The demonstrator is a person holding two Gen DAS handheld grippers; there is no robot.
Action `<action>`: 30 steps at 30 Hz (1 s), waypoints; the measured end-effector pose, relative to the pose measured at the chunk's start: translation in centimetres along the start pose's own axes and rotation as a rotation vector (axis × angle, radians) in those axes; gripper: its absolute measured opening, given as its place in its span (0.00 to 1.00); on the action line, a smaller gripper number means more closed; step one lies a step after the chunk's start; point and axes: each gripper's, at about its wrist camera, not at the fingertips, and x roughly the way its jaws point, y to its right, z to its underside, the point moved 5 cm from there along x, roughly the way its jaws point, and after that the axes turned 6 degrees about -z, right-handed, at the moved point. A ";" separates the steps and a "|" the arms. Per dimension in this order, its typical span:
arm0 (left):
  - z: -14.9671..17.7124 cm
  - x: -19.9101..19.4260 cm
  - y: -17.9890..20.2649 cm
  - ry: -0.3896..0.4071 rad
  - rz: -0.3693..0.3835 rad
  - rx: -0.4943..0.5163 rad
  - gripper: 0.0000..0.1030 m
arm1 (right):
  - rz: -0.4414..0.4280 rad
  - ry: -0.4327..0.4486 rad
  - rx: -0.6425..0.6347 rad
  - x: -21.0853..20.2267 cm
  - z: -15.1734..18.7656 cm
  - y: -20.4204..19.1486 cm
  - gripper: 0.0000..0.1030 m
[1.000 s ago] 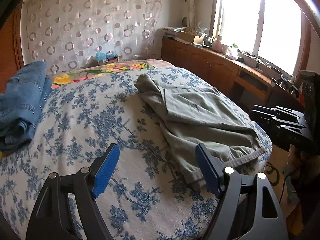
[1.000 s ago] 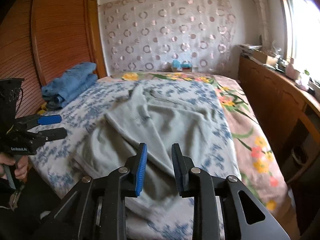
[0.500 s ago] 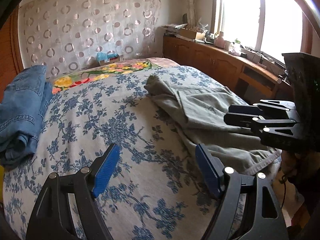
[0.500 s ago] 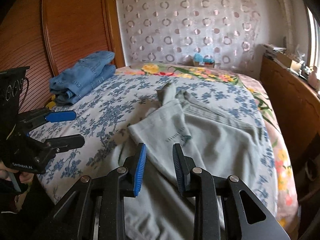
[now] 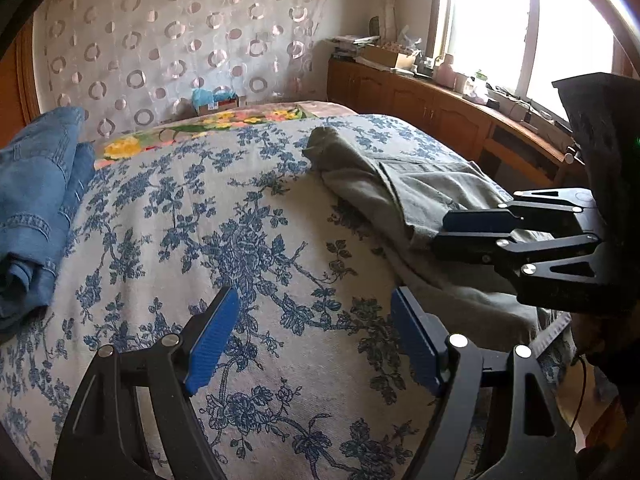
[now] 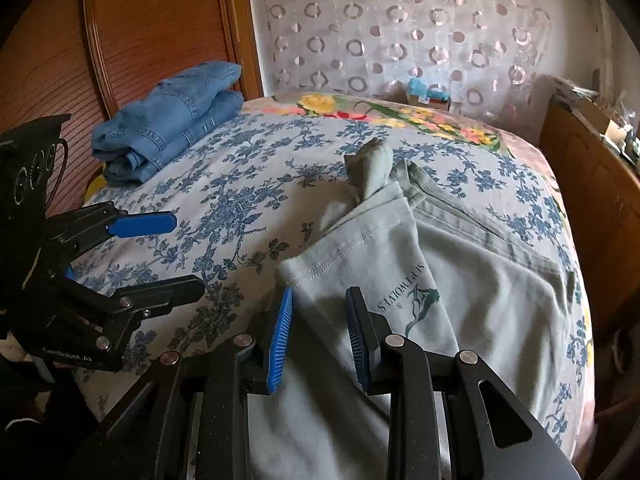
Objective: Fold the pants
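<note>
Right gripper (image 6: 318, 334) has slid over the pants (image 6: 460, 280) — lengthwise toward the headboard — jaws parted, empty.

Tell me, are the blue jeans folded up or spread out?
Folded. The blue jeans sit in a thick, layered bundle at the far corner of the bed, with doubled edges showing, not laid flat.

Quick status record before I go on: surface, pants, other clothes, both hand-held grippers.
surface: bed, blue floral cover
pants: grey-green pants, rumpled, unfolded, printed logo showing
other clothes: folded jeans at the bed's far left, apart from the pants
left hand-held gripper: open, empty, over bare cover
right hand-held gripper: jaws narrow, above the pants, no cloth gripped
</note>
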 end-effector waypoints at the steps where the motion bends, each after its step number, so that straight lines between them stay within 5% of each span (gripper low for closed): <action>1: 0.0 0.0 -0.1 -0.001 0.002 -0.003 0.77 | 0.006 -0.005 -0.001 0.1 0.0 0.1 0.28; 5: 0.1 -0.2 -0.1 0.002 0.017 -0.012 0.77 | 0.012 -0.028 -0.012 1.0 -0.5 -0.2 0.26; 6: 0.2 -0.1 -0.2 0.000 0.019 -0.014 0.77 | 0.006 -0.027 -0.010 0.9 -0.5 -0.2 0.12; 9: 0.2 -0.1 -0.3 -0.005 0.028 -0.025 0.77 | 0.003 -0.014 0.003 1.0 -1.0 -0.3 0.04; 18: 0.3 0.2 -0.8 -0.019 0.032 -0.052 0.77 | 0.037 0.043 0.014 -2.0 -1.8 1.5 0.03; 30: 0.6 0.4 -1.0 -0.037 0.020 -0.059 0.77 | 0.172 0.095 0.121 -4.6 -1.3 10.1 0.01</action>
